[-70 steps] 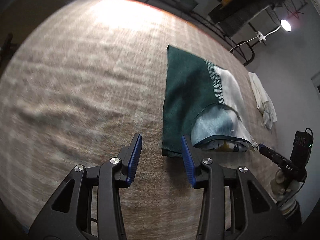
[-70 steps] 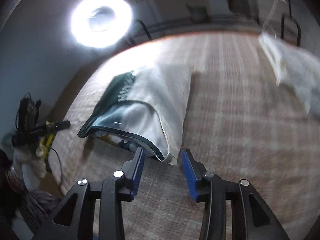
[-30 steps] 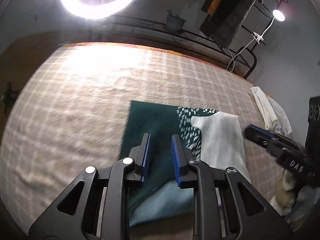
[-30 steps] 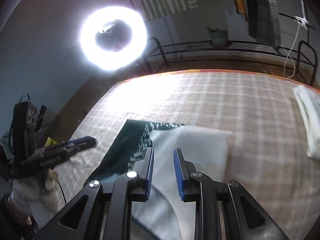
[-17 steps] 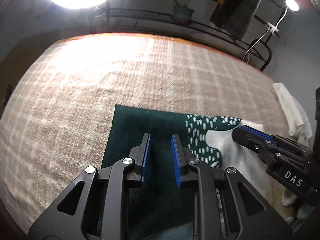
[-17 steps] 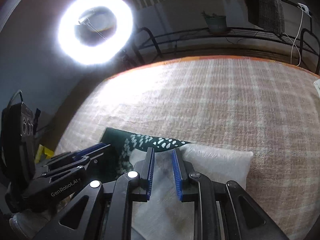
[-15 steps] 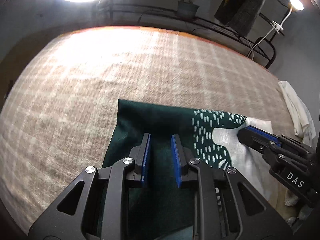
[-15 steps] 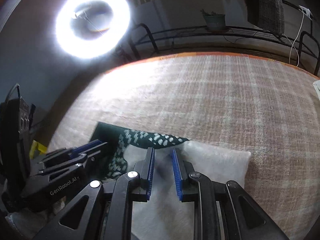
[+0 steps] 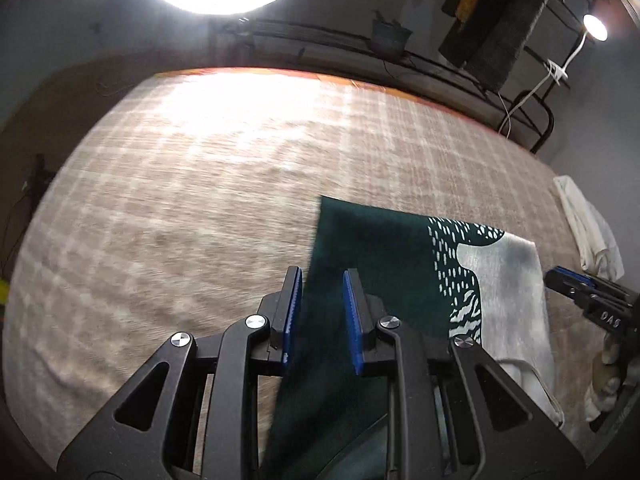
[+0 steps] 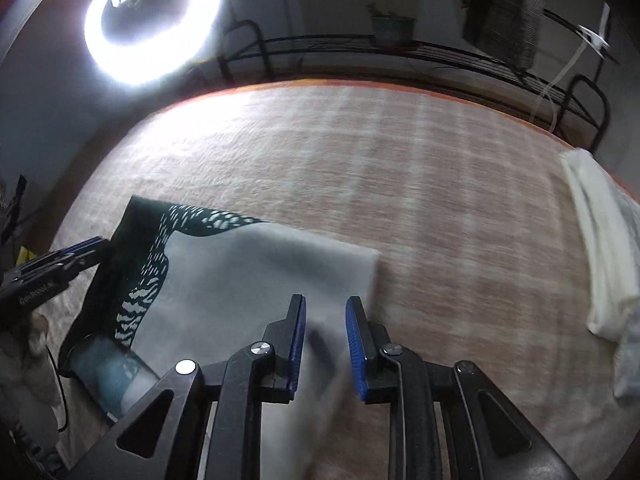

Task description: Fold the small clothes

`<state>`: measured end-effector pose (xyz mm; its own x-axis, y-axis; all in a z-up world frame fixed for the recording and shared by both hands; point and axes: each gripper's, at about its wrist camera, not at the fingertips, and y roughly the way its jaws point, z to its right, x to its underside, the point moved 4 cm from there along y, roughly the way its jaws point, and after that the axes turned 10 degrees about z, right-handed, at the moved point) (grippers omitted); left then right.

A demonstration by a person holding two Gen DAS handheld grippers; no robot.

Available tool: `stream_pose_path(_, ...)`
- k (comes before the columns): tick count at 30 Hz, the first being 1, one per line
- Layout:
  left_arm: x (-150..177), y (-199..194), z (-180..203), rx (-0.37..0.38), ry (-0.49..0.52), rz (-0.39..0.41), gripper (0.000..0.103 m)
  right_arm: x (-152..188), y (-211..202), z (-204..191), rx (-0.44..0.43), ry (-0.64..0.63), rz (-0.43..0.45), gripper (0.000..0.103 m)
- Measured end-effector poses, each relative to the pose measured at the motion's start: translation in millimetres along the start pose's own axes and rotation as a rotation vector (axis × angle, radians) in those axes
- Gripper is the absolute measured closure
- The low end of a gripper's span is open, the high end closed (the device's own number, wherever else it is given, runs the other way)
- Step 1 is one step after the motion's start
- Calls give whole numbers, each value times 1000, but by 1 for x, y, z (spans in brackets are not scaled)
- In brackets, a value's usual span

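Note:
A small dark green and white garment (image 9: pixel 404 264) lies folded on the plaid bed cover (image 9: pixel 200 208). My left gripper (image 9: pixel 320 316) hovers over its green left edge with the jaws a little apart and nothing between them. In the right wrist view the garment (image 10: pixel 240 276) shows its white half. My right gripper (image 10: pixel 324 340) is over the white right edge, jaws a little apart, holding nothing. Each gripper also shows in the other's view: the right one (image 9: pixel 592 300), the left one (image 10: pixel 52 268).
A folded white cloth (image 10: pixel 600 240) lies at the bed's right edge, also in the left wrist view (image 9: pixel 588 224). A ring light (image 10: pixel 152 20) and a black metal rack (image 10: pixel 400 52) stand behind the bed. A small lamp (image 9: pixel 594 26) shines at the back right.
Both grippers have let go of the garment and opened slightly. They have spread apart to its left and right edges. The folded-over garment now lies flat.

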<state>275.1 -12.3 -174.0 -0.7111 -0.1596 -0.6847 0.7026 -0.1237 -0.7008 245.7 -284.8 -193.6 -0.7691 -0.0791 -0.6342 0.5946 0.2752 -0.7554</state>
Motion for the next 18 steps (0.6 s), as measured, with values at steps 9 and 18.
stream_pose_path(9, 29, -32, -62, 144, -265, -114, 54, 28, -39, 46, -254, 300, 6, 59)
stream_pose_path(18, 52, -5, -59, 280, -417, -269, 54, 68, -20, 53, -427, 529, -55, 59)
